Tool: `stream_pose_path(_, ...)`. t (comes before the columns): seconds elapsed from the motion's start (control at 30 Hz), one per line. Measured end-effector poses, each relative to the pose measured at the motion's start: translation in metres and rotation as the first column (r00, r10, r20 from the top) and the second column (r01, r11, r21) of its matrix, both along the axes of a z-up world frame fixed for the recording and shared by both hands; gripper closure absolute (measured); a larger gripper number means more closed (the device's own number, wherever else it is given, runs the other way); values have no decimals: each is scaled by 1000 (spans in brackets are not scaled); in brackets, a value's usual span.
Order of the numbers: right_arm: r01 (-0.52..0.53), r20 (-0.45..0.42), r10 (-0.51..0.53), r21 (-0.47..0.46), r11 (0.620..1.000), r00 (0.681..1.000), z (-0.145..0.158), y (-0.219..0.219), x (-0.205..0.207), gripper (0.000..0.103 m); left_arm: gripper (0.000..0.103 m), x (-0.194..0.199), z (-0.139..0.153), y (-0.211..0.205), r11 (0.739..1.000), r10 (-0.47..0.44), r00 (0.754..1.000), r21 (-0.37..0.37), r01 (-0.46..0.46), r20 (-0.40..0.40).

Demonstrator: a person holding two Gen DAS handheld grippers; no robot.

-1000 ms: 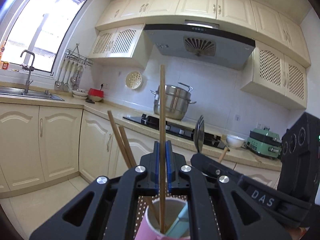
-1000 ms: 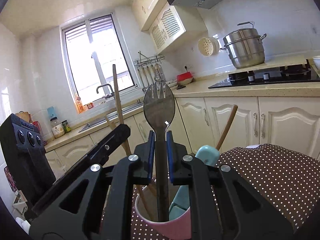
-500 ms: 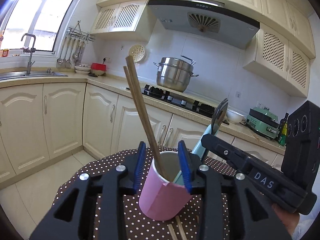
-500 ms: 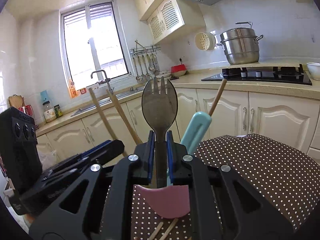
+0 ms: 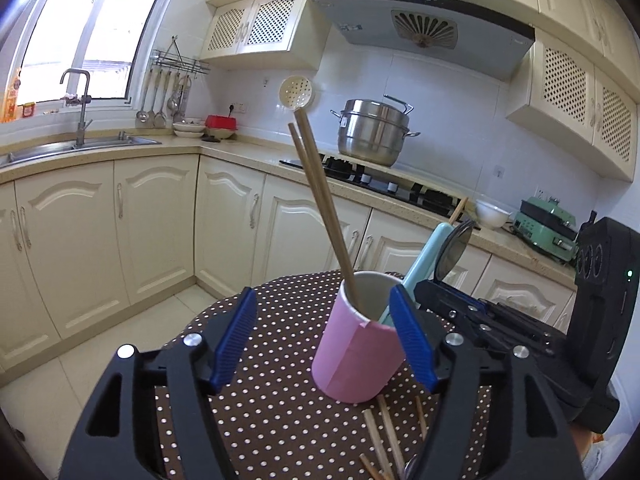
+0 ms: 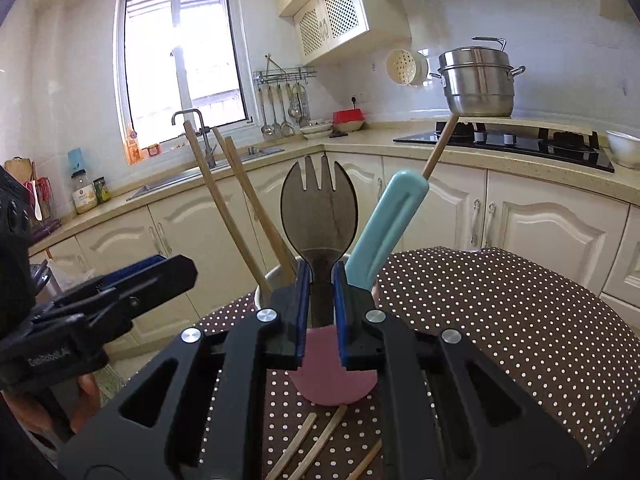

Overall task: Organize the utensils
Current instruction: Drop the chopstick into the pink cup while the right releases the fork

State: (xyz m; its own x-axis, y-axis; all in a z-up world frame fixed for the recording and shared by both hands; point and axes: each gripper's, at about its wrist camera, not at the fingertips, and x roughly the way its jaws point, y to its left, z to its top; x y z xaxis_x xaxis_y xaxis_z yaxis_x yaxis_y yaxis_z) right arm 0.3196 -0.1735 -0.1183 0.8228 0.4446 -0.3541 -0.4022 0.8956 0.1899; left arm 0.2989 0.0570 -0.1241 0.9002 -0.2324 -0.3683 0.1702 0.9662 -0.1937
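A pink cup (image 5: 358,354) stands on a round table with a brown dotted cloth (image 5: 260,400). It holds wooden chopsticks (image 5: 320,208) and a light blue handled utensil (image 5: 420,268). My left gripper (image 5: 324,340) is open wide and empty, its blue pads just in front of the cup. My right gripper (image 6: 318,312) is shut on the handle of a dark metal spork (image 6: 319,216), which stands upright with its lower end in the cup (image 6: 334,380). The chopsticks (image 6: 236,208) and blue handle (image 6: 384,228) lean to either side of it.
Loose wooden chopsticks (image 5: 384,436) lie on the cloth in front of the cup, also in the right wrist view (image 6: 316,444). Cream kitchen cabinets, a sink (image 5: 80,146), a hob and a steel pot (image 5: 372,132) stand behind.
My left gripper let go of the chopstick, which now stands in the cup, opened wide and drew back. My right gripper kept its hold on the spork and lowered it into the cup.
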Motion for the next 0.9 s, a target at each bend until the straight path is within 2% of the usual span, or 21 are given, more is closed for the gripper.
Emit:
stream_pose_path(0.37,9,-33,-9,-3,1000,999,-4,2,-10,89,34,-14,6,6,1000,1,999,10,0,-36)
stream_pose_path(0.43,8,-32,-8,0,1000,999,-3,2,-13,80,34,-15,7,7,1000,1,999,8,-1,-37)
stream_pose_path(0.5,9,-17,-9,15,1000,1000,0,-1,-18,50,34,-17,9,7,1000,1,999,8,0,-36)
stream_pose_path(0.63,13,-8,-13,24,1000,1000,5,-4,-25,48,34,-21,11,7,1000,1,999,6,0,-35)
stream_pose_path(0.7,19,-2,-19,30,999,1000,7,-9,-30,42,34,-24,12,7,1000,-3,999,1,3,-36)
stream_pose_path(0.9,27,9,-28,39,999,1000,16,-17,-43,37,34,-34,15,8,1000,-5,999,-7,4,-44)
